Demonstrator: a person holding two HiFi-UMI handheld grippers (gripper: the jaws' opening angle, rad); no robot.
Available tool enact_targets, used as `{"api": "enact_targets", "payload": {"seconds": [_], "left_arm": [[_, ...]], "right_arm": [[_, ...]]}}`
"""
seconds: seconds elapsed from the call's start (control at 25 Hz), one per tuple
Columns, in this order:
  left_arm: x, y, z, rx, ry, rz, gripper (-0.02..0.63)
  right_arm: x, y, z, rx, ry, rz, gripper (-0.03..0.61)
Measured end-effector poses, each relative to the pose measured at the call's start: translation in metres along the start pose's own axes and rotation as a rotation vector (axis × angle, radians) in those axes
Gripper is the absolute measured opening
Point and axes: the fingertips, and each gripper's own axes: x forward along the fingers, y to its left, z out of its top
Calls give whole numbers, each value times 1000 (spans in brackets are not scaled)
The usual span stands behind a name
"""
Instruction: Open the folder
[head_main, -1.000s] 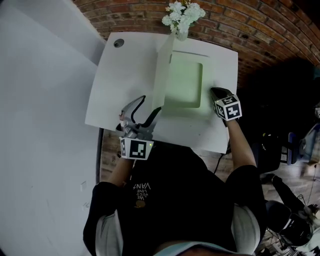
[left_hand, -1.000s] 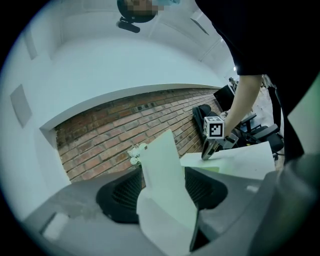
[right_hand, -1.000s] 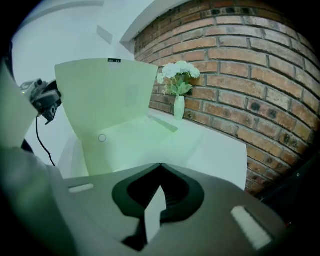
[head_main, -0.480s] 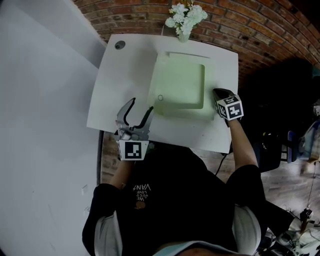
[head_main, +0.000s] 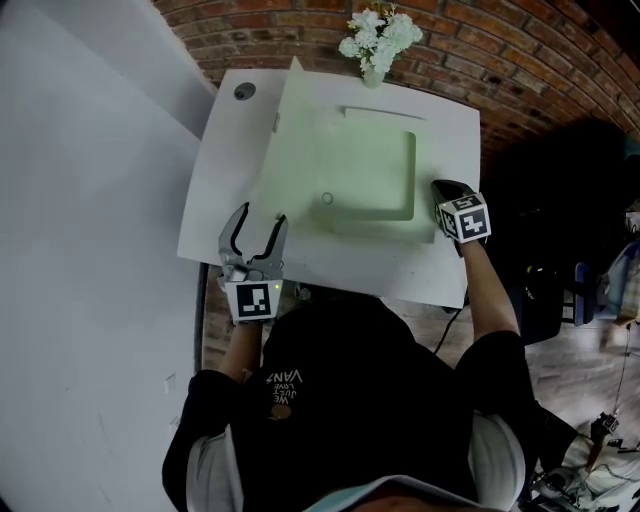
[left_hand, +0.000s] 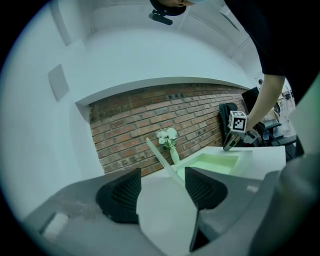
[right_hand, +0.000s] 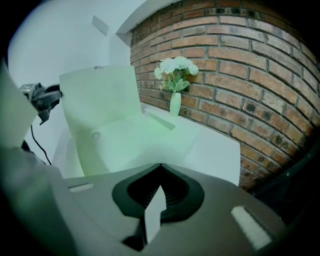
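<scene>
A pale green folder (head_main: 372, 170) lies on the white table (head_main: 440, 275). Its cover (head_main: 295, 150) stands swung out to the left, tilted over the table. My left gripper (head_main: 254, 221) is open at the cover's near left corner. In the left gripper view that corner (left_hand: 165, 215) lies loose in the wide gap between the pads (left_hand: 120, 195), which do not press on it. My right gripper (head_main: 441, 188) sits at the folder's right edge. In the right gripper view its jaws (right_hand: 160, 167) are closed with a thin pale sheet edge (right_hand: 154, 212) between them.
A white vase of flowers (head_main: 378, 42) stands at the table's far edge against the brick wall (head_main: 520, 60). A round cable hole (head_main: 245, 91) is at the far left corner. A snap button (head_main: 327, 199) shows inside the folder.
The cover has swung from upright to leaning far left. My left gripper moved left along the table's near edge with it. The right gripper stayed put.
</scene>
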Motion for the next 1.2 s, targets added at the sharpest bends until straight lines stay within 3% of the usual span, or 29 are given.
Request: {"api": "enact_targets", "payload": {"seconds": [0.48, 0.6, 0.76, 1.2], "left_arm": [[-4, 32, -45, 3, 114, 13, 276], [-5, 38, -57, -36, 152, 29, 284], [-2, 49, -76, 5, 187, 6, 298], [4, 71, -127, -80, 307, 39, 366]], "right_arm": [[1, 0, -1, 8, 41, -45, -2], [1, -1, -1, 11, 52, -56, -2], [0, -2, -1, 19, 69, -68, -2], [1, -3, -2, 59, 67, -129, -2]]}}
